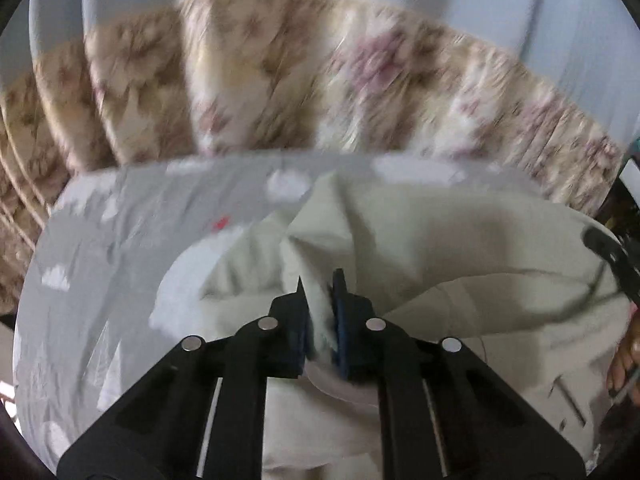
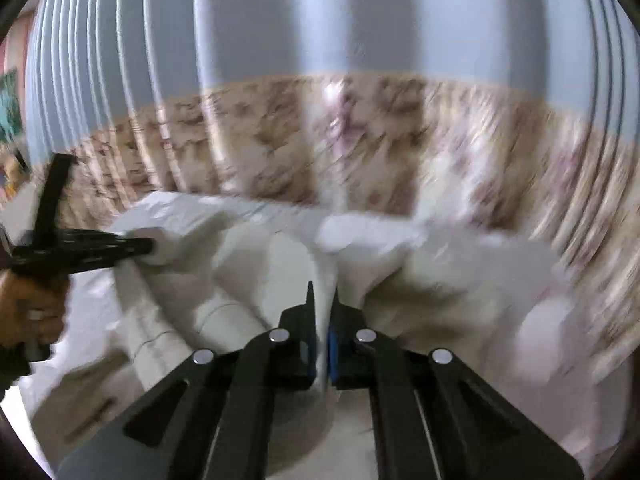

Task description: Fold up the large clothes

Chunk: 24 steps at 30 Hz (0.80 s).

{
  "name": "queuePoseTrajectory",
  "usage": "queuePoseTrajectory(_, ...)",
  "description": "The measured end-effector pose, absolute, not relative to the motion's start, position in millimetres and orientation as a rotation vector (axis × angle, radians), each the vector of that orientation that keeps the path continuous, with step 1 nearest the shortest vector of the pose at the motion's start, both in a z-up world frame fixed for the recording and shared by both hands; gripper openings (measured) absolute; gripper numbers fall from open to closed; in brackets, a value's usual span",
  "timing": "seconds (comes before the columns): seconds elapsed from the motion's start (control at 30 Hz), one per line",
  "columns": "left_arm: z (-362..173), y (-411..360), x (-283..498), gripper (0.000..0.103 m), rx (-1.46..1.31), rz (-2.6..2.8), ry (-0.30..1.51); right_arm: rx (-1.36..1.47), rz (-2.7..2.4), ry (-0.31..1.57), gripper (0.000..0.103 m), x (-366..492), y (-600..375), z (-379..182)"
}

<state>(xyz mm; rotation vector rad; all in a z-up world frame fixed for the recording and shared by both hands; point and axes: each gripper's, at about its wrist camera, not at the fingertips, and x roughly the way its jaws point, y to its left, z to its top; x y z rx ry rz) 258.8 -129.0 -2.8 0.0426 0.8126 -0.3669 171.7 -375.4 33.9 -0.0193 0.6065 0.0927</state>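
Observation:
A large cream-white garment (image 1: pixel 440 248) lies bunched on a grey patterned sheet (image 1: pixel 132 216). My left gripper (image 1: pixel 320 280) is shut on a thick fold of the garment, which bulges between its fingers. My right gripper (image 2: pixel 323 294) is shut on a thin edge of the same garment (image 2: pixel 260 264), pulled up taut. In the right wrist view the left gripper (image 2: pixel 148 248) shows at the far left, clamped on a bunched part of the cloth. In the left wrist view part of the right gripper (image 1: pixel 612 256) and a hand show at the right edge. Both views are motion-blurred.
A floral beige and pink curtain (image 1: pixel 280 80) hangs just behind the bed, with a pale blue pleated curtain (image 2: pixel 320 20) above it. The sheet's far edge (image 1: pixel 240 160) meets the floral curtain. A person's hand (image 2: pixel 28 312) holds the left gripper.

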Motion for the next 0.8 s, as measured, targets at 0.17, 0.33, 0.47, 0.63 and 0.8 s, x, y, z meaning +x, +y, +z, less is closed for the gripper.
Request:
queuePoseTrajectory(0.17, -52, -185, 260, 0.009, 0.259, -0.271, 0.849, -0.147, 0.062, 0.691, 0.004, 197, -386, -14)
queuePoseTrajectory(0.33, -87, -174, 240, 0.012, 0.318, -0.228, 0.903, -0.052, 0.070, 0.761, 0.020, 179, -407, -58)
queuePoseTrajectory(0.47, -80, -158, 220, 0.027, 0.280, -0.221, 0.859, -0.013, 0.023, 0.763, 0.055, 173, -417, -53)
queuePoseTrajectory(0.63, -49, -119, 170, 0.084, 0.184, -0.214, 0.787, 0.130, 0.062, 0.745, 0.066, 134, -433, -28)
queuePoseTrajectory(0.8, -27, -66, 85, 0.090, 0.176, -0.173, 0.707, 0.153, 0.081, 0.695, 0.068, 59, -442, -11)
